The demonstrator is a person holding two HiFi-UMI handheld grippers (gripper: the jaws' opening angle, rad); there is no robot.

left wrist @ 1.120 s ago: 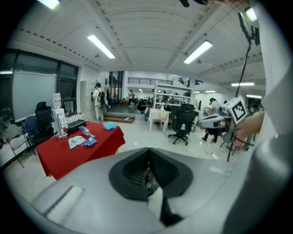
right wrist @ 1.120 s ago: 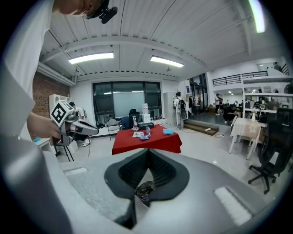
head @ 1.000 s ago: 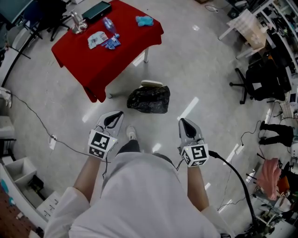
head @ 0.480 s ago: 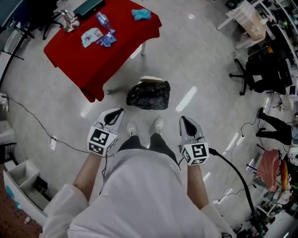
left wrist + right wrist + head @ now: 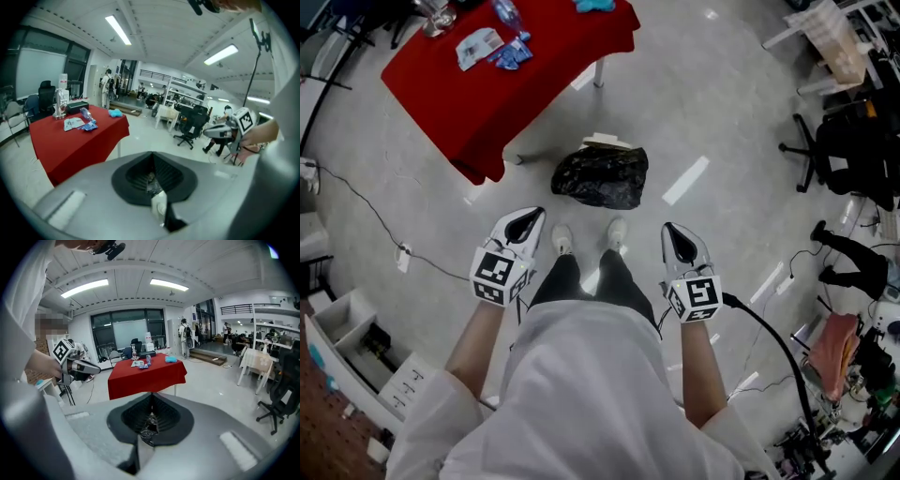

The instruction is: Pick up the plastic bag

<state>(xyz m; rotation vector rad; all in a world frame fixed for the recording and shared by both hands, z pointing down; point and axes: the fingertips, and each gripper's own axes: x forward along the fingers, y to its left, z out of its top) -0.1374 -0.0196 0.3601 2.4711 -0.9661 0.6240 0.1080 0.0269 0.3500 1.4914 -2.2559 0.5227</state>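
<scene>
Grey floor point(image 5: 712, 112), head view: plastic bag point(image 5: 600, 178) lies by the red table point(image 5: 516, 103), ahead of left gripper point(image 5: 523, 223) and right gripper point(image 5: 678, 239). Gripper views: both jaws together, empty. Approach step; next: open, reach down to bag.

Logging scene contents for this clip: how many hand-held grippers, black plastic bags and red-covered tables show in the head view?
Hand-held grippers: 2 (left hand-held gripper, right hand-held gripper)
Crumpled black plastic bag on the floor: 1
Red-covered table: 1
Total: 4
</scene>
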